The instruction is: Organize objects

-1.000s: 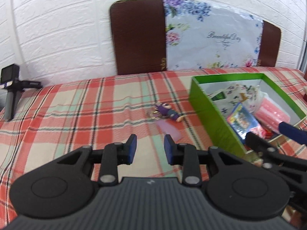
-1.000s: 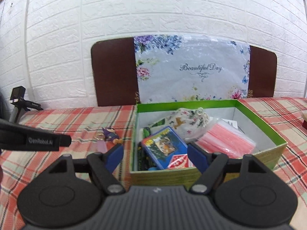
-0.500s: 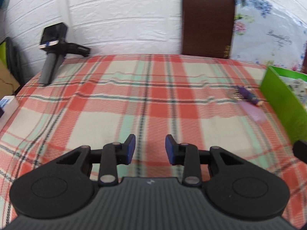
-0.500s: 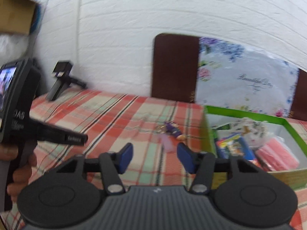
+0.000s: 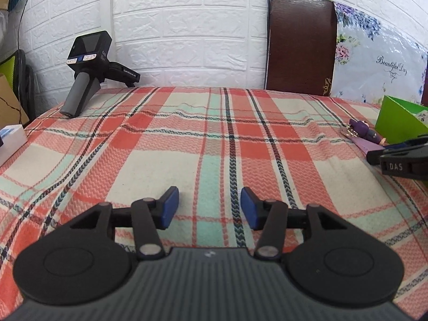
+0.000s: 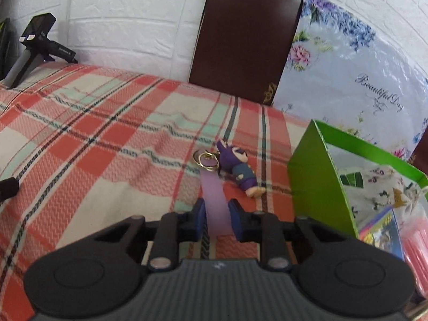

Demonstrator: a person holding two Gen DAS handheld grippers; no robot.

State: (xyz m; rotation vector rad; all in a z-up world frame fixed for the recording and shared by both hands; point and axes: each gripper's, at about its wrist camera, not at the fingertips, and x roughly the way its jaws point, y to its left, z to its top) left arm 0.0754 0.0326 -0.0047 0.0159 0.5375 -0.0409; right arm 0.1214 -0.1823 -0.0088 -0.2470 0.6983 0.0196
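Jaws of the right gripper (image 6: 216,215) are closing around the pale purple strap (image 6: 215,204) of a purple figure keychain (image 6: 236,167), which lies on the red plaid cloth (image 6: 107,139) beside the green cardboard box (image 6: 315,182). Left gripper (image 5: 209,207) hovers over bare cloth, its jaws opening with nothing between them.

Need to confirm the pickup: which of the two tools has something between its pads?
The right tool: its closing pads flank the pale purple keychain strap. The opening left tool frames only plaid cloth.

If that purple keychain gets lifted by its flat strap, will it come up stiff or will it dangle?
Probably dangle. The right gripper is closing with the strap between its fingers; the strap looks thin, soft and translucent, so it likely bends. The purple figure hangs off gold rings, so it would likely swing below. It looks small and probably light, unlikely to slip out.
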